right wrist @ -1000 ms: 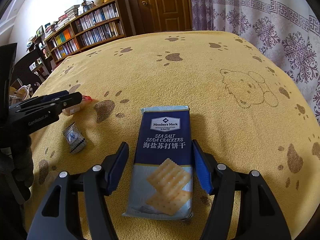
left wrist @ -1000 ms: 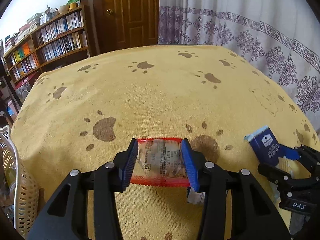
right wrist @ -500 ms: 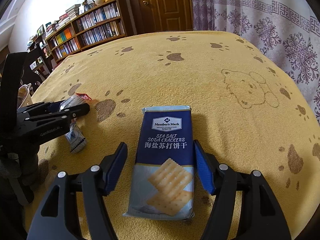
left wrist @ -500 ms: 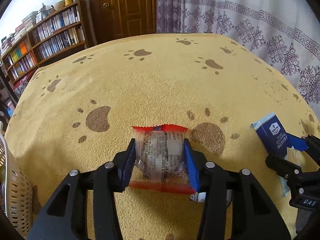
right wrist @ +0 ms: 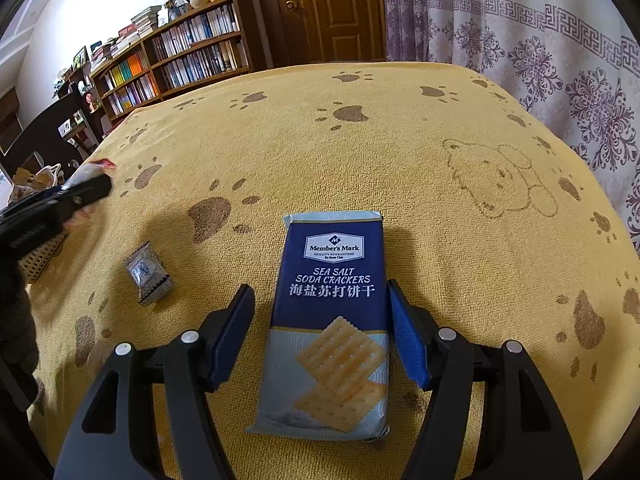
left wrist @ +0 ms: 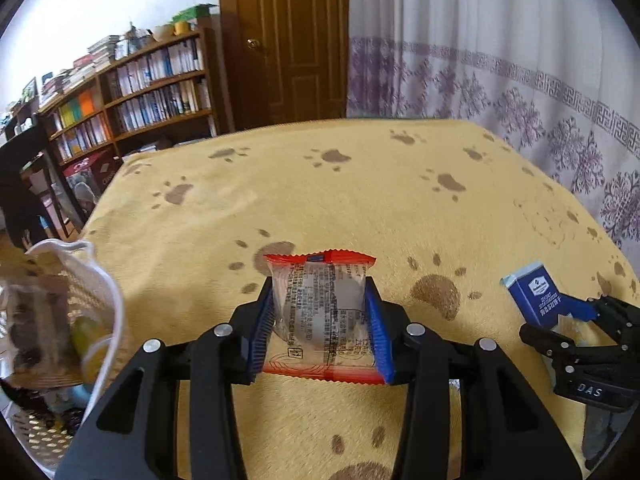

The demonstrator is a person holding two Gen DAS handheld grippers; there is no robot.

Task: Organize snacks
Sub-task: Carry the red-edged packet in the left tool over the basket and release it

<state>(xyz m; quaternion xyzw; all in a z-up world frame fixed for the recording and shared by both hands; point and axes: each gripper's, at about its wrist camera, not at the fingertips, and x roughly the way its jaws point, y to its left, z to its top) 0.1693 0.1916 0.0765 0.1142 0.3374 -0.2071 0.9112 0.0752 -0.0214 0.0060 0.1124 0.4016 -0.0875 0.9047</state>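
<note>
My left gripper (left wrist: 320, 320) is shut on a clear snack packet with red ends (left wrist: 320, 312), held above the yellow paw-print cloth (left wrist: 340, 200). In the right wrist view that gripper (right wrist: 84, 192) shows at the far left with the packet (right wrist: 86, 172) in it. My right gripper (right wrist: 322, 328) stands open around the lower half of a blue soda cracker pack (right wrist: 332, 300) lying flat on the cloth; neither pad touches it. A small grey wrapped candy (right wrist: 147, 273) lies on the cloth left of the crackers. The cracker pack (left wrist: 536, 296) and right gripper (left wrist: 580, 320) appear at the right of the left wrist view.
A white perforated basket (left wrist: 100, 320) with snacks inside sits off the table's left edge, close to my left gripper. Bookshelves (left wrist: 132, 100), a wooden door (left wrist: 288, 40) and a patterned curtain (left wrist: 500, 72) stand behind the table.
My left gripper has lifted the red-ended packet off the cloth and carried it left toward the basket, which now fills more of its view. The right gripper has stayed open around the crackers.
</note>
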